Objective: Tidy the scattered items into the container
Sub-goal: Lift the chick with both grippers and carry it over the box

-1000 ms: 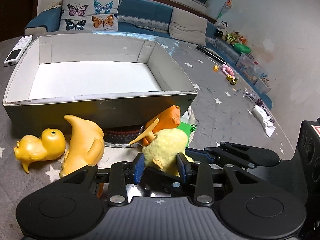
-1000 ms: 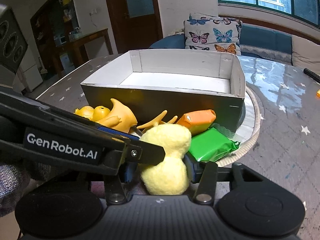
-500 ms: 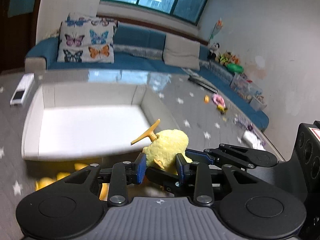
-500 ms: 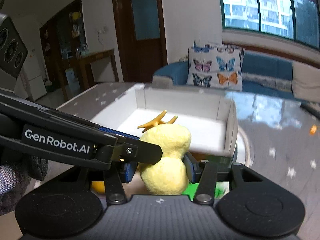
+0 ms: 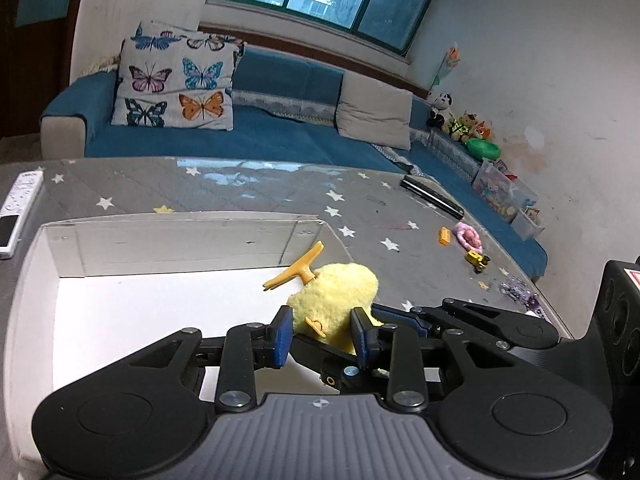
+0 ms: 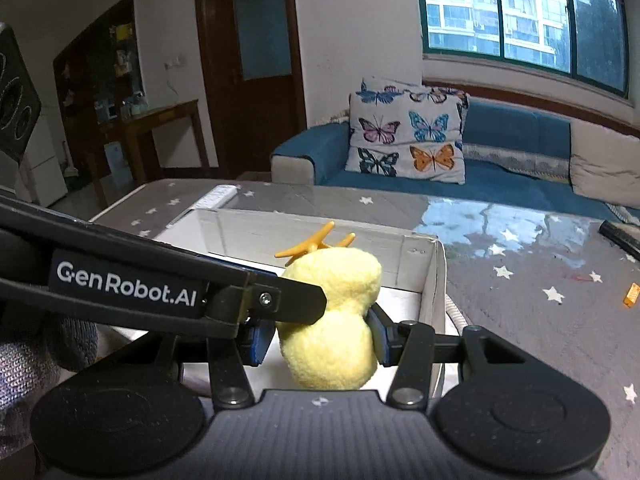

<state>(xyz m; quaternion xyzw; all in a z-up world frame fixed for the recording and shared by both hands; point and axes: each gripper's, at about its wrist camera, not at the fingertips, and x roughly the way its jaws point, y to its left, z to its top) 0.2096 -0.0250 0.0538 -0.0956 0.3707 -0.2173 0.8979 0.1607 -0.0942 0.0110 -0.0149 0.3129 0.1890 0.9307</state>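
A fluffy yellow plush chick (image 5: pixel 336 300) with orange feet (image 5: pixel 294 272) is pinched by both grippers at once. My left gripper (image 5: pixel 320 336) is shut on it. My right gripper (image 6: pixel 318 334) is shut on the same chick (image 6: pixel 332 320), its body squeezed at the waist. Both hold it in the air above the near right part of the white-bottomed cardboard box (image 5: pixel 120 312), which also shows in the right wrist view (image 6: pixel 434 280). The left gripper's arm crosses the right wrist view at left. The other scattered toys are out of view.
A white remote (image 5: pixel 18 212) lies on the star-patterned table left of the box. A black bar (image 5: pixel 432 200), an orange block (image 5: pixel 444 236), a pink toy (image 5: pixel 468 236) and a small yellow car (image 5: pixel 478 260) lie to the right. A blue sofa stands behind.
Both grippers have lifted the chick from the table in front of the box and carried it up and forward over the box. The toys on the table have dropped out of view.
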